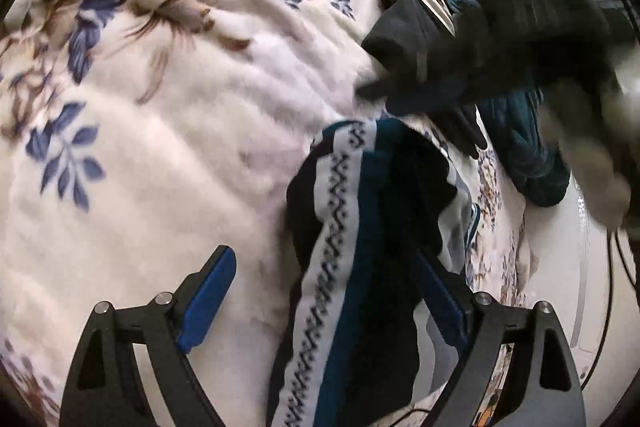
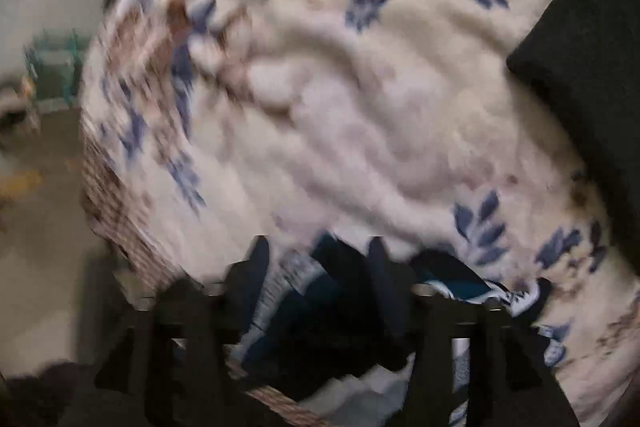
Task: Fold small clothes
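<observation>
Fold barely started: garment [image 1: 352, 247] is bunched between the wide, non-gripping left gripper [image 1: 324, 291]. Right gripper [image 2: 316, 267] too blurred; grip unclear.

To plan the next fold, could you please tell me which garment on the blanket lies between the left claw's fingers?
The striped garment, navy and teal with white zigzag bands, lies between the left claw fingers; the plain teal garment sits farther off.
</observation>
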`<state>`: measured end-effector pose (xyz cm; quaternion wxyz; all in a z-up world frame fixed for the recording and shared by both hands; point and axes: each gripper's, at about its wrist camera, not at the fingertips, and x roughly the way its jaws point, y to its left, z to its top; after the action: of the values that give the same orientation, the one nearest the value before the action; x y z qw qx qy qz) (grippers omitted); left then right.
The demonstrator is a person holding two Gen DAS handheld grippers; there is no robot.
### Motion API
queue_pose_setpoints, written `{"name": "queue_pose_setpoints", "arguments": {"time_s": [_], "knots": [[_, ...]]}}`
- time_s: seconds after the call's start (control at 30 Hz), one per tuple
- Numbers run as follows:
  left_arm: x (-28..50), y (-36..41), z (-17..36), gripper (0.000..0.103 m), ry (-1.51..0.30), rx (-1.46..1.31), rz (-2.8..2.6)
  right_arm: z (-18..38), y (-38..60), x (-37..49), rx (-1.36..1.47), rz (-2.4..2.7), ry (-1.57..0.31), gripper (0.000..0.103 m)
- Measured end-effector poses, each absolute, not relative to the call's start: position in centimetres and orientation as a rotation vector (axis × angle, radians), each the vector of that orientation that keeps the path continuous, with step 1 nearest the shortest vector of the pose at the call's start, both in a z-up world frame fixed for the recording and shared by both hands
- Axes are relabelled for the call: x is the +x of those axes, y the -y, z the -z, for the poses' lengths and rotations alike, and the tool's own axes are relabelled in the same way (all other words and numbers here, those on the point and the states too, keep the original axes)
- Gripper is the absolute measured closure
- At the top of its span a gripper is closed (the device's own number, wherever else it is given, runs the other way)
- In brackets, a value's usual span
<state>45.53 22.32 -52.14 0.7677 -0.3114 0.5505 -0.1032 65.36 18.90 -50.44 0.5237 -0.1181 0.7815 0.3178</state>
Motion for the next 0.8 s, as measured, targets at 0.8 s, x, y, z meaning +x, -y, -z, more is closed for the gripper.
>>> {"name": "queue_pose_setpoints", "arguments": {"time_s": [0.8], "knots": [[51.7, -23.1, 51.1, 0.014, -1.197, -0.675, 0.363, 45.4, -2.7, 66.0, 0.107, -0.457, -1.591, 0.057]]}}
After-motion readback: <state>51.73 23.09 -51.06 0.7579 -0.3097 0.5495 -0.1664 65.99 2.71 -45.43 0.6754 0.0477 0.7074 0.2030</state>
